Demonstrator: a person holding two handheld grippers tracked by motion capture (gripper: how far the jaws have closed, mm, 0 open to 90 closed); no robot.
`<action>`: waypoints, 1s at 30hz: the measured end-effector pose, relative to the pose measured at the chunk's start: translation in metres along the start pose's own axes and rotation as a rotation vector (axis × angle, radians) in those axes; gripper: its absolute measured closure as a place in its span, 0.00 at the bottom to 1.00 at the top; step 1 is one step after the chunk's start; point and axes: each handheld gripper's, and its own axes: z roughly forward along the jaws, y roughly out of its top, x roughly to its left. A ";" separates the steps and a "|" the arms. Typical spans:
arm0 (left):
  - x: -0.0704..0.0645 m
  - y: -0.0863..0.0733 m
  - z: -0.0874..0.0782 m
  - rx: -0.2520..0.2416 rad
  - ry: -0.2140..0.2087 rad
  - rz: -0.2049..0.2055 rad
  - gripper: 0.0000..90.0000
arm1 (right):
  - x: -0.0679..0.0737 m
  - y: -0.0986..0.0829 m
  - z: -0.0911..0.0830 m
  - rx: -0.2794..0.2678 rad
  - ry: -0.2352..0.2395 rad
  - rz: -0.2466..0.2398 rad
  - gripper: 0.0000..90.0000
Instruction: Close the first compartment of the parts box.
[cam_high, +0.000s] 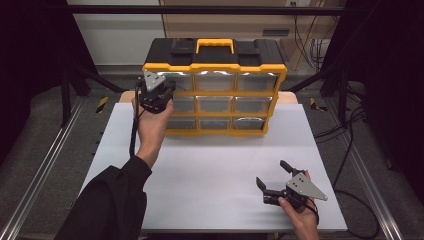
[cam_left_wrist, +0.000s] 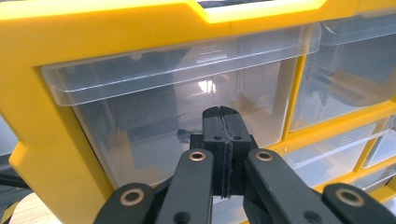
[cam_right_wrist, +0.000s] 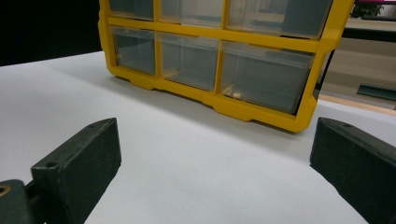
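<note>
Jaws of the left gripper (cam_left_wrist: 223, 140) are pressed together with nothing between them, held against the clear top-left drawer (cam_left_wrist: 187, 112) of the organiser (cam_high: 215, 85), a yellow-framed, black-topped box of nine transparent drawers stood at the table's (cam_high: 200, 175) far edge. The right gripper (cam_high: 272, 180) is held wide apart, low over the table, well apart from it.

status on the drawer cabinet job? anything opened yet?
Done: the left gripper has been brought up to the yellow organizer, at the front of its top-left drawer; its jaws are pressed together and hold nothing.
In hand: the approach to that drawer.
Left: all nine drawers look flush and closed, so nothing is opened. The right gripper sits open low over the white table, idle.
</note>
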 end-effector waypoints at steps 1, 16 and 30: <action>0.000 0.000 0.000 -0.001 0.000 0.000 0.99 | 0.000 0.000 0.000 0.000 0.000 0.000 0.02; -0.001 0.000 0.004 -0.002 0.002 0.003 0.99 | 0.000 0.000 0.000 0.001 0.003 0.001 0.02; -0.001 0.000 0.006 -0.002 0.003 0.005 0.99 | 0.000 0.000 0.000 0.003 0.001 0.003 0.02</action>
